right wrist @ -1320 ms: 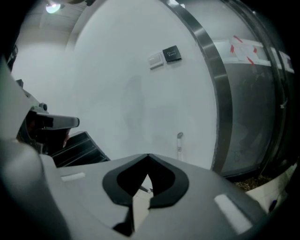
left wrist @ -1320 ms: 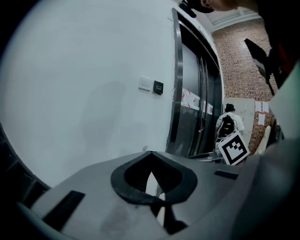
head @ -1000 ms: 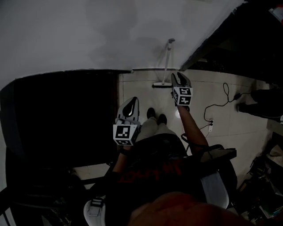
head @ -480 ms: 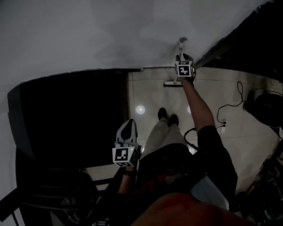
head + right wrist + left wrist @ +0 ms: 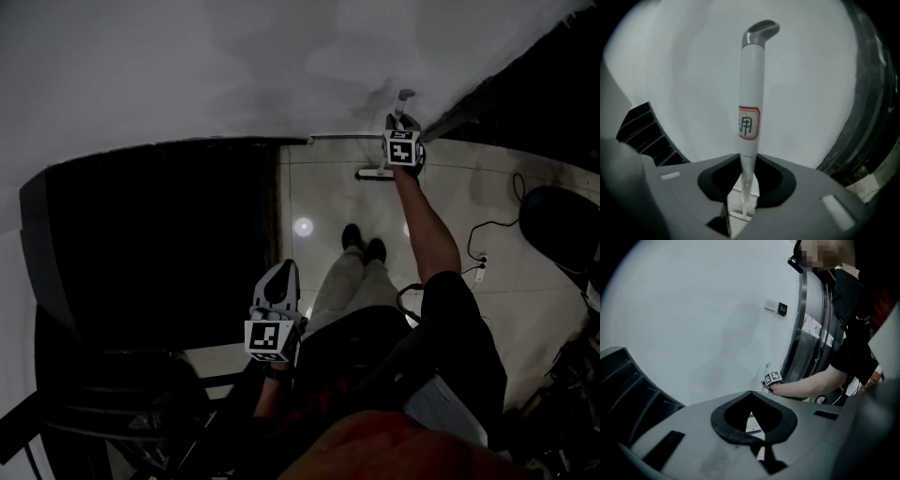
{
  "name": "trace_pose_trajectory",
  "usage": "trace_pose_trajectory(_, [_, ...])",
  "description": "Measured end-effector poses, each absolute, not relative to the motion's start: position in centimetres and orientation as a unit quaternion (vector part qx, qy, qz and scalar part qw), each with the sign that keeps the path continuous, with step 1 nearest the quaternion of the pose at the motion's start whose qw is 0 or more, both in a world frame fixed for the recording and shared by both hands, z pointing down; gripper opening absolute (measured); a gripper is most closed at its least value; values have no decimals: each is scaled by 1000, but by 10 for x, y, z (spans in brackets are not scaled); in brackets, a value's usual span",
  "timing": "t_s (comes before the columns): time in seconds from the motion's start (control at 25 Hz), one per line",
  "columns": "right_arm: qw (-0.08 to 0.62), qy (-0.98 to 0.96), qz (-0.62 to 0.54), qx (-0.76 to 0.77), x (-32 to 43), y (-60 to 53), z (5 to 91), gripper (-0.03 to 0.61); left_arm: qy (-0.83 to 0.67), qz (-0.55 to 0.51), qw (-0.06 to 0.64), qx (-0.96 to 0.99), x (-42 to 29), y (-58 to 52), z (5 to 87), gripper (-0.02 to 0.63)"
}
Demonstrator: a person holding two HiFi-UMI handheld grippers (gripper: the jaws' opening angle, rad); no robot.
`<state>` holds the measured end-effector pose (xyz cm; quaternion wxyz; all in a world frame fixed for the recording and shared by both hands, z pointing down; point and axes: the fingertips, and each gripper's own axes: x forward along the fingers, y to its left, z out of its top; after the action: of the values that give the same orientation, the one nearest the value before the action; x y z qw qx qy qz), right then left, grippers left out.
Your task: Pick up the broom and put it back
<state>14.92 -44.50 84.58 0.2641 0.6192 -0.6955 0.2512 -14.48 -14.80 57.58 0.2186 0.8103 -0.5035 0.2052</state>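
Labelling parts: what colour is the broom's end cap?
Grey end cap, best in the right gripper view.

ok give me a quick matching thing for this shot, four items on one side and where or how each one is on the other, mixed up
A broom
B left gripper
C cable
D shoes

1 jaws together, empty
2 side by side on the pale tiles
3 standing against the white wall
4 trailing loose at the head view's right side

Pairs: A-3, B-1, C-4, D-2
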Motion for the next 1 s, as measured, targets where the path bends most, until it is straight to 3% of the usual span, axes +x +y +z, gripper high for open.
trace_pose_trajectory(0.32, [208,-748,175,606,128,-298,743,87,-480,149,192,843,-133,-176,544,3])
trace_pose_trajectory(0.48, [158,-768,113,610,137,-269,633,87,-450,112,163,871,-118,-176,528,3])
trace_pose_trajectory(0.72, [59,-794,55,602,113,-237,479,87,-436,26,185,880,-114,-188,476,3])
trace_pose_trajectory(1.0, [3,-785,33,619,116,-181,403,89,-378,10,87,922,-76,-212,427,3])
